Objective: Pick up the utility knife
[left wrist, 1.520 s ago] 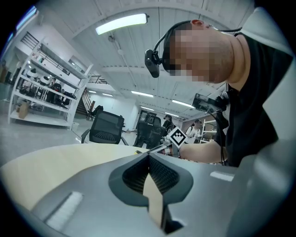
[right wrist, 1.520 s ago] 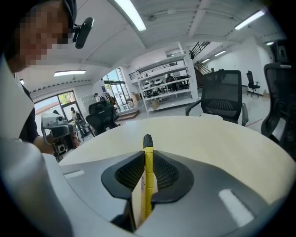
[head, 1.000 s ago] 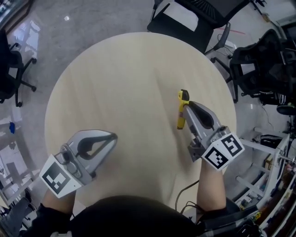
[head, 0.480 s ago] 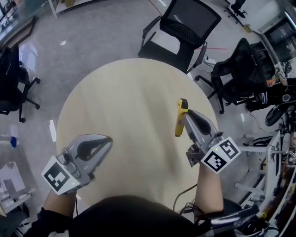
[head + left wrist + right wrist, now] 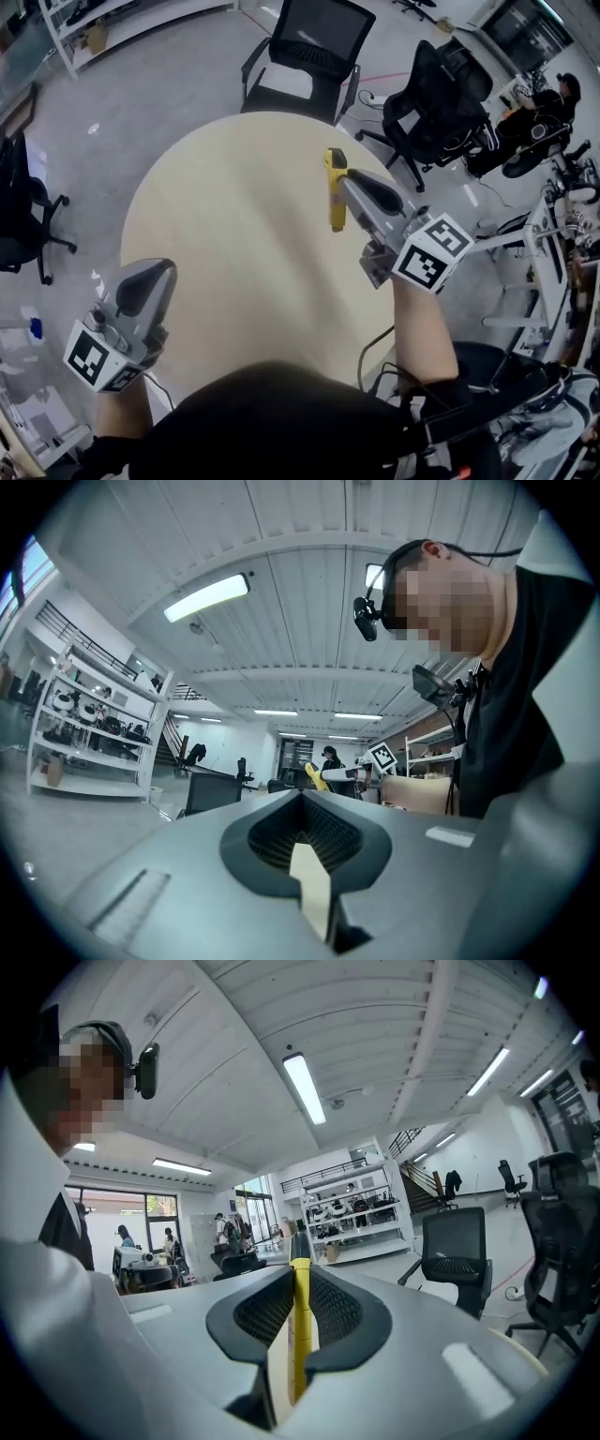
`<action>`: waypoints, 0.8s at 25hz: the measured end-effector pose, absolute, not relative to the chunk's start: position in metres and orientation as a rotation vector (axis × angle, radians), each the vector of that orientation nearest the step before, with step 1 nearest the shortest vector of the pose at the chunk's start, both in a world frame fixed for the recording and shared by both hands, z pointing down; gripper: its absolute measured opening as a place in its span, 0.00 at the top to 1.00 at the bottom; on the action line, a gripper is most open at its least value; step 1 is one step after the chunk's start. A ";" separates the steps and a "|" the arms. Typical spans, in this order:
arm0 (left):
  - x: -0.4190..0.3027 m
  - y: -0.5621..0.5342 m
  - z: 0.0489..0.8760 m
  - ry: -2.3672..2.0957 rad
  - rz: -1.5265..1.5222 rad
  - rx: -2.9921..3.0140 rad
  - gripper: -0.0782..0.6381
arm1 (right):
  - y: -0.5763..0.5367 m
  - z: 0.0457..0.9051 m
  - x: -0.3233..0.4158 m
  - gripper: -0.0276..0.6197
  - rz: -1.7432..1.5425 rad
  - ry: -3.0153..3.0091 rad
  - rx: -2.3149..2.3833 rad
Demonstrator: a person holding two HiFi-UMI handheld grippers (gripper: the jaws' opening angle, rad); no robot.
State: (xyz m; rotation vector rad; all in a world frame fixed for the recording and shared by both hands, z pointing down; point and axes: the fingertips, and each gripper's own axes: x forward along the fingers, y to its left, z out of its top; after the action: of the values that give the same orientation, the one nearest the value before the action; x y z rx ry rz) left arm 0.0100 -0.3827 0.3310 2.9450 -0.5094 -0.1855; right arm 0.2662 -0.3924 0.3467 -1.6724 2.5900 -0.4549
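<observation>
My left gripper (image 5: 150, 278) hangs over the near left edge of the tabletop (image 5: 234, 206), its jaws together with nothing between them. My right gripper (image 5: 351, 185) is clamped on the yellow utility knife (image 5: 335, 192), held over the tabletop's far right part.

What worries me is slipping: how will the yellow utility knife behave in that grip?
Probably stiff: the utility knife lies straight across the right gripper, no sag. Likely light, since one narrow pinch carries it. Its slim body might pivot between the jaws.
</observation>
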 end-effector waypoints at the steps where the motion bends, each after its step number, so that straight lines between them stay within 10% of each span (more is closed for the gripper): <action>1: 0.003 -0.376 0.324 -0.504 -0.197 2.945 0.90 | -0.385 0.338 0.260 0.85 -0.438 2.588 -1.674; 20: -0.101 -0.284 0.248 -0.497 -0.198 3.085 0.90 | -0.254 0.240 0.197 0.85 -0.252 2.487 -1.691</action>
State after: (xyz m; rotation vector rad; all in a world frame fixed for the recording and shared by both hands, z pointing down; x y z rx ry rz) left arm -0.1012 -0.2837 0.2476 3.0847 -0.4970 -0.1977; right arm 0.1967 -0.2538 0.2404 -1.6912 2.4873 -0.2517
